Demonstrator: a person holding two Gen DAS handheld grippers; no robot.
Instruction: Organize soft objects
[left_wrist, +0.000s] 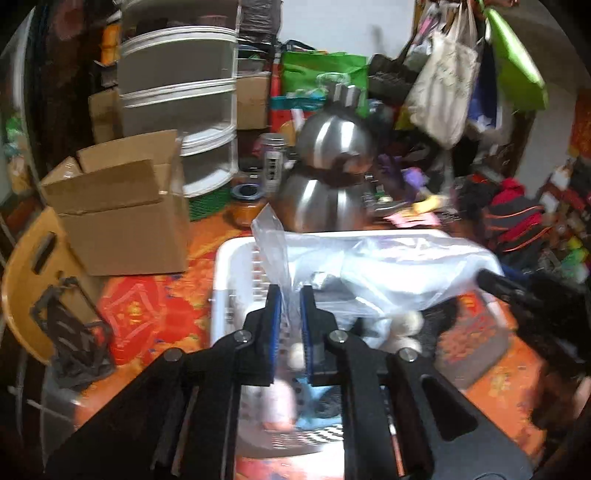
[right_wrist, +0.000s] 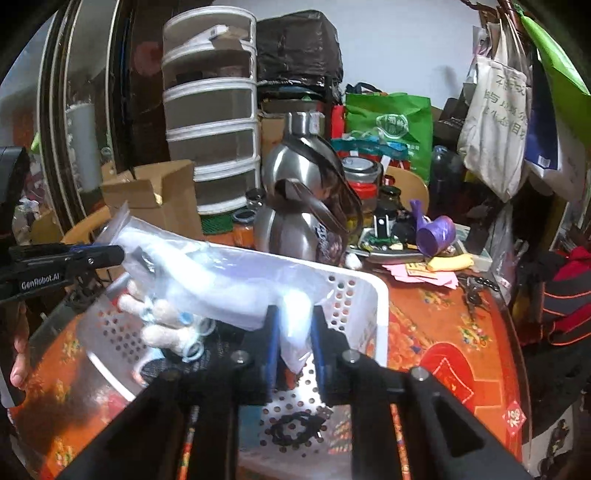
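Note:
A clear plastic bag (left_wrist: 388, 269) with a white soft toy (left_wrist: 402, 332) inside hangs over the white perforated basket (left_wrist: 225, 266). My left gripper (left_wrist: 291, 295) is shut on one corner of the bag. My right gripper (right_wrist: 294, 317) is shut on the other end of the bag (right_wrist: 221, 284). The toy (right_wrist: 166, 325), with pale blue rings, sags in the bag above the basket (right_wrist: 369, 295). The left gripper (right_wrist: 107, 256) shows at the left of the right wrist view, the right gripper (left_wrist: 487, 277) at the right of the left wrist view.
The basket sits on an orange patterned tablecloth (right_wrist: 443, 332). Behind it stand a steel flask (right_wrist: 295, 206), a cardboard box (left_wrist: 122, 206), a drawer tower (right_wrist: 210, 110), jars, a purple scoop (right_wrist: 436, 230) and hanging bags (right_wrist: 495, 122). A black scrunchie (right_wrist: 295, 428) lies in the basket.

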